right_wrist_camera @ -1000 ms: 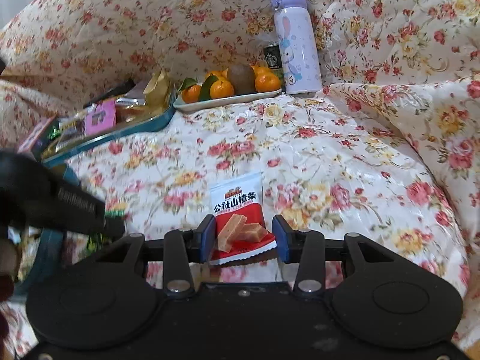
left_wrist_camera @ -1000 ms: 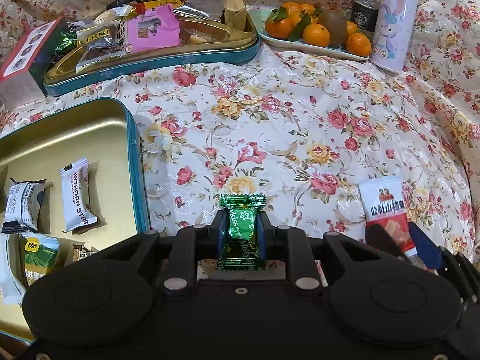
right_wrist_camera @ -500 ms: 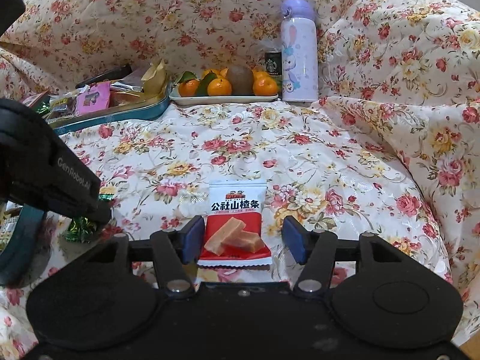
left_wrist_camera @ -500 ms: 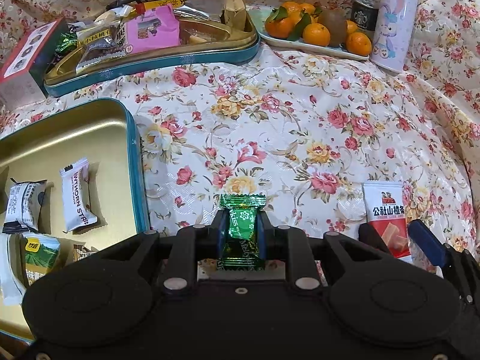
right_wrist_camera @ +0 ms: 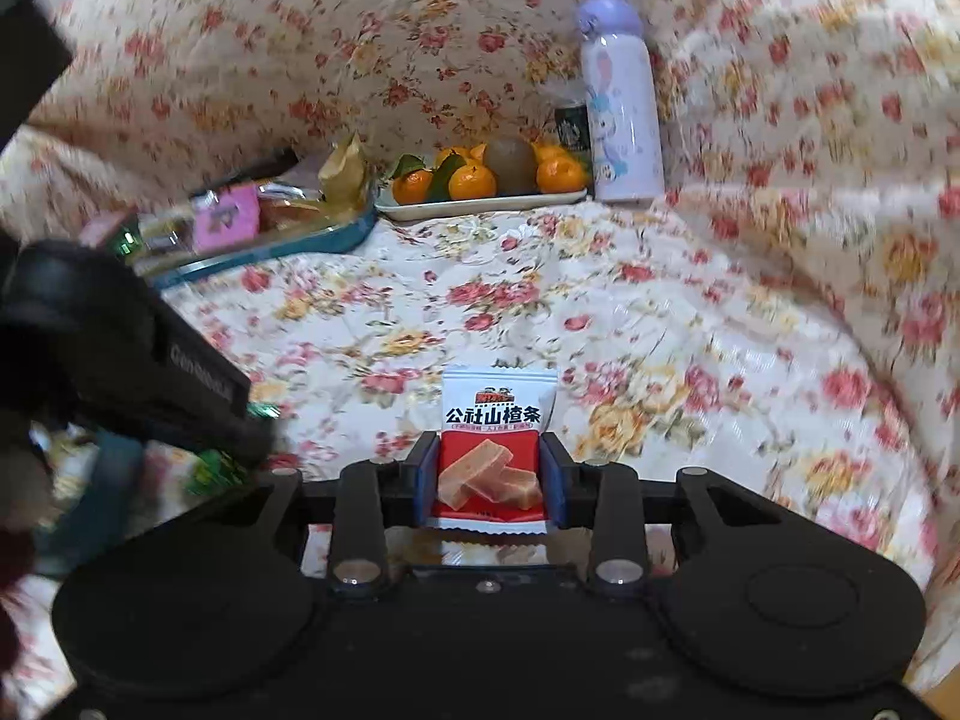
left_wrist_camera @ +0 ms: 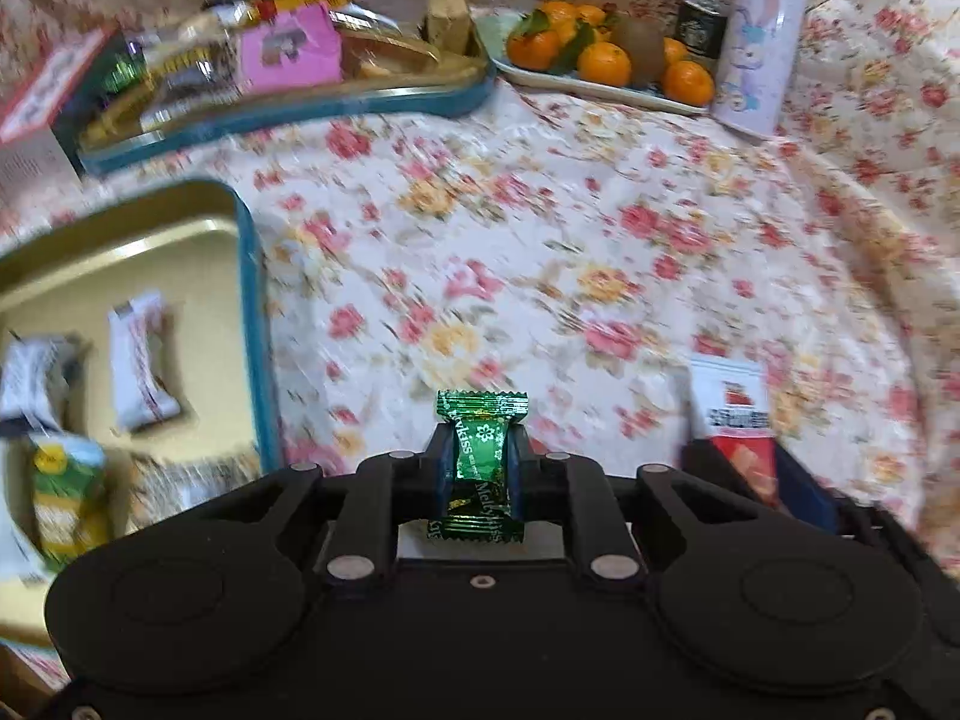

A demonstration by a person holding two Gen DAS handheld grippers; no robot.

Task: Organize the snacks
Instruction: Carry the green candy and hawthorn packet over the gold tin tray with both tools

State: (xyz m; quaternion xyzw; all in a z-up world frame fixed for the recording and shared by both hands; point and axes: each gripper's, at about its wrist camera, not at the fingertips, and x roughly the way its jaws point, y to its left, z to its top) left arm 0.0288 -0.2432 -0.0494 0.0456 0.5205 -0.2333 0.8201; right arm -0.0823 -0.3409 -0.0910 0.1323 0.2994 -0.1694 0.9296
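My left gripper [left_wrist_camera: 479, 468] is shut on a green candy [left_wrist_camera: 480, 462] and holds it above the floral cloth, just right of the gold tin tray [left_wrist_camera: 252, 276] that holds several wrapped snacks. My right gripper [right_wrist_camera: 489, 480] is shut on a red and white hawthorn snack packet [right_wrist_camera: 495, 450]; the packet also shows in the left wrist view [left_wrist_camera: 735, 408] at the lower right. The left gripper's body [right_wrist_camera: 120, 348] fills the left edge of the right wrist view.
A second tin tray [left_wrist_camera: 288, 108] heaped with snacks stands at the back left. A plate of oranges [left_wrist_camera: 600, 60], a small dark can [left_wrist_camera: 699, 30] and a lilac rabbit bottle [left_wrist_camera: 759, 42] stand at the back right. A red and white box [left_wrist_camera: 42, 102] sits far left.
My right gripper has closed on the hawthorn packet and lifted it off the cloth. My left gripper has risen with the green candy; both views are blurred by motion.
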